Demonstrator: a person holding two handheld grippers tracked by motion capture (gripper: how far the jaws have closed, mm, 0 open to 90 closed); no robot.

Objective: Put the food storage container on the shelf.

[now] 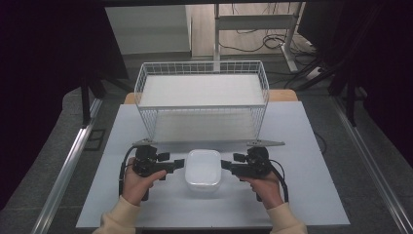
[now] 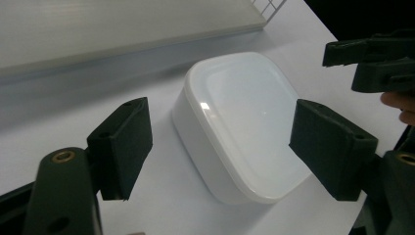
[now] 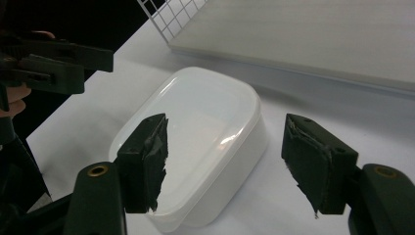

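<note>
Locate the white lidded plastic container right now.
In the high view the white rounded plastic container sits on the grey table, near the person's edge, between the left gripper and right gripper, in front of the white wire basket.

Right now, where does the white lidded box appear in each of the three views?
High view: the white lidded box lies low in the centre, on the table, between the two grippers.
Left gripper view: the box is at the centre, beyond the open fingers.
Right gripper view: the box is at the centre, partly behind one finger.
Shared landmark: the white wire basket behind the box, seen at the top edge of both gripper views.
</note>
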